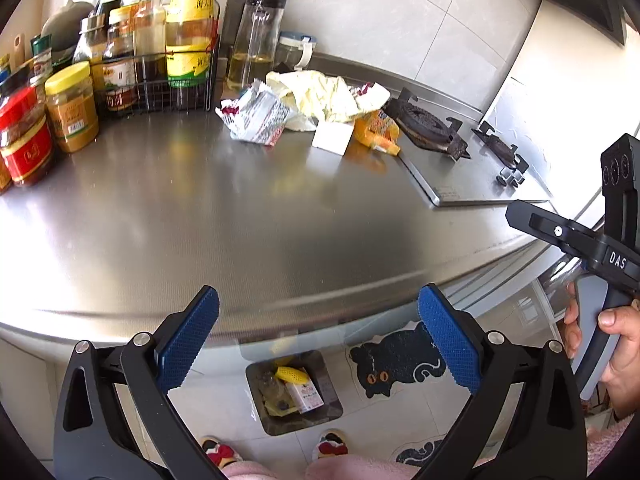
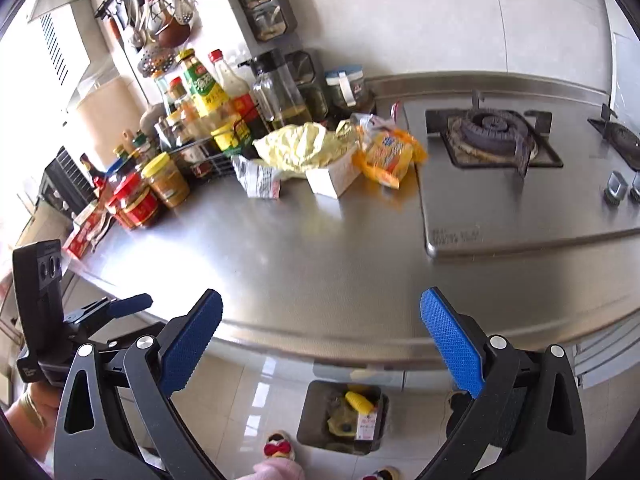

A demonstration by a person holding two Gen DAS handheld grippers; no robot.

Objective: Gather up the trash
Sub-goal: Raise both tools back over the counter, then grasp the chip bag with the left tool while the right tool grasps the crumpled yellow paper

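A: Both claws, left claw (image 1: 318, 334) and right claw (image 2: 320, 338), gape wide, empty; trash pile (image 1: 308, 110) sits upper centre on the table (image 1: 240, 208).

B: Risk: reaching in could topple the oil bottle (image 1: 256, 40) just behind.

You are holding your left claw (image 1: 318, 336) with its 2 blue pads (image 1: 188, 340) spread wide and nothing between them. You are holding your right claw (image 2: 320, 338) equally wide and bare, your right hand (image 1: 612, 344) wrapping its handle.
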